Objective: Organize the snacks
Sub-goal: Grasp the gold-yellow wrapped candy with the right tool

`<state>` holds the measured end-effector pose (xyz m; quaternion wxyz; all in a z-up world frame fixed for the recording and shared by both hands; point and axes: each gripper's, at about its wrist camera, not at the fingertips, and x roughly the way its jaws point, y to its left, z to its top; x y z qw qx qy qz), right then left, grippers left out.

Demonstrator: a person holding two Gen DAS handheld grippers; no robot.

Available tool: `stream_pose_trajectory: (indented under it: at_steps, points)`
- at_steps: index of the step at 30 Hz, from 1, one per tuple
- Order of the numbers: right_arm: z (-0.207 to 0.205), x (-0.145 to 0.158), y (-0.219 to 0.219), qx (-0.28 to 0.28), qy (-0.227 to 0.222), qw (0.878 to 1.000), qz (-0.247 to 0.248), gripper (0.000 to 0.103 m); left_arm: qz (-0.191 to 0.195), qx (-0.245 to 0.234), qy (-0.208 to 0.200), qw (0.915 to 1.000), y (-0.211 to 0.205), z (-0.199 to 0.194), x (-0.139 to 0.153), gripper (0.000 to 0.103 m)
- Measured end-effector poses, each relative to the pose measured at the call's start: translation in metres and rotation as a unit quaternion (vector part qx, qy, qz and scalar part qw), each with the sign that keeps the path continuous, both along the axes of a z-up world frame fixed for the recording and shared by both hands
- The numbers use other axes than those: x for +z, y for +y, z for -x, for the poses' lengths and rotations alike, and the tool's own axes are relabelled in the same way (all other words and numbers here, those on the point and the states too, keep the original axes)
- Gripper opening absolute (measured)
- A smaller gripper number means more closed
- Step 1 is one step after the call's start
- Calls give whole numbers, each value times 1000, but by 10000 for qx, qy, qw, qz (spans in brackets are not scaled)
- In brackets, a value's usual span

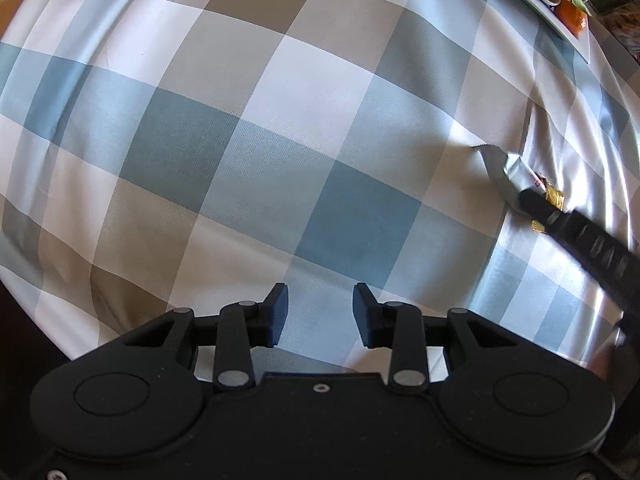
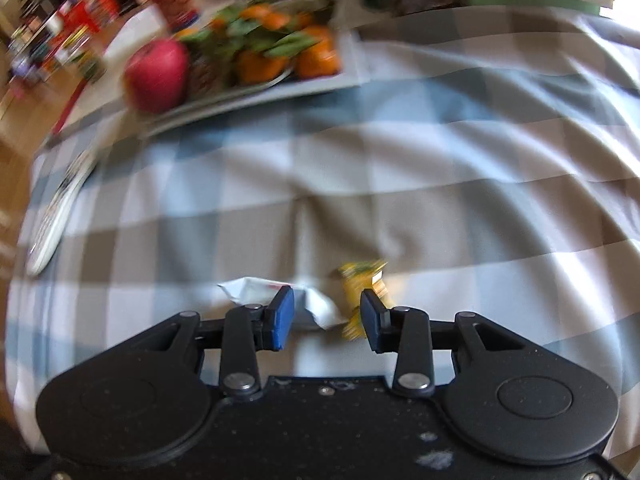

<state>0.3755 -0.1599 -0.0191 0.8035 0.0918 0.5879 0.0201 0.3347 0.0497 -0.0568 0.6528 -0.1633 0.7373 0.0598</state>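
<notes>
A white snack wrapper point(image 2: 246, 290) and a yellow-wrapped candy point(image 2: 358, 274) lie side by side on the checked tablecloth point(image 2: 440, 200). My right gripper point(image 2: 327, 316) hangs just over them, jaws apart. The white wrapper runs behind its blue left pad and the candy sits at its right pad, and neither pad visibly presses on them. From the left wrist view one right finger point(image 1: 568, 224) lies across the silvery wrapper point(image 1: 504, 166) and the gold candy point(image 1: 556, 198). My left gripper point(image 1: 320, 312) is open over bare cloth, nothing between its fingers.
A grey tray point(image 2: 280, 88) at the back holds leafy oranges point(image 2: 264, 66) and a red apple point(image 2: 158, 76); its corner point(image 1: 576, 40) shows at the left wrist view's upper right. A white remote point(image 2: 56, 220) lies at the left table edge. Boxes and jars stand behind.
</notes>
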Motion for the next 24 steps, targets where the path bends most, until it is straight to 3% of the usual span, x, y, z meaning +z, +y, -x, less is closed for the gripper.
stream_pose_trajectory:
  at_steps: [5, 13, 22, 24]
  points:
    - [17, 9, 13, 356, 31, 9992, -185, 39, -22, 16, 2, 10000, 2, 1, 0, 44]
    - [4, 8, -19, -565, -122, 9981, 218, 39, -37, 43, 40, 10000, -1, -1, -3, 44]
    - [-6, -15, -17, -570, 17, 9976, 404, 39, -29, -6, 57, 10000, -3, -2, -5, 44]
    - [-5, -18, -16, -560, 10, 9974, 451, 34, -43, -7, 61, 10000, -4, -3, -5, 44]
